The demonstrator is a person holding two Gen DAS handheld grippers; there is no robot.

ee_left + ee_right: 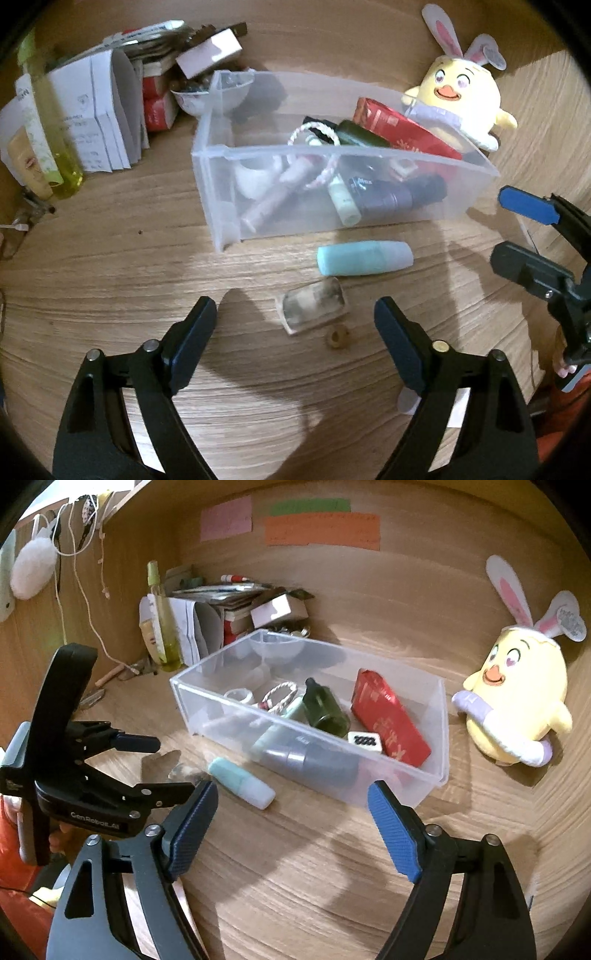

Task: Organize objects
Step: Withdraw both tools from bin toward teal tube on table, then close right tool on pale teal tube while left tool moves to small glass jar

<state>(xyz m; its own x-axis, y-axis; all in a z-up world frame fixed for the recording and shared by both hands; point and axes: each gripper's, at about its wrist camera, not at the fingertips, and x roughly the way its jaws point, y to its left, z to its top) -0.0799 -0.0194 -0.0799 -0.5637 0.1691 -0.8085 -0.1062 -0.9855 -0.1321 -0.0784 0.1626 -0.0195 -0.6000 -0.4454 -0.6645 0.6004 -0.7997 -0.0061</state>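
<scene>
A clear, smooth-walled plastic bin point(221, 192) sits mid-frame on the wood-grain desk point(110, 277), heaped with bottles and a glossy red box point(402, 129). Just below it lie a rounded mint tube point(364, 257) and a small transparent case point(314, 309). The left gripper point(295, 325) and right gripper point(291, 812) both gape, grasping nothing.

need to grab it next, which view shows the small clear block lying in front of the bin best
The left wrist view: the clear block lies in full view on the table, between the open left gripper fingers and near the teal tube. In the right wrist view the clear block is a small sliver, mostly hidden behind the other gripper.
</scene>
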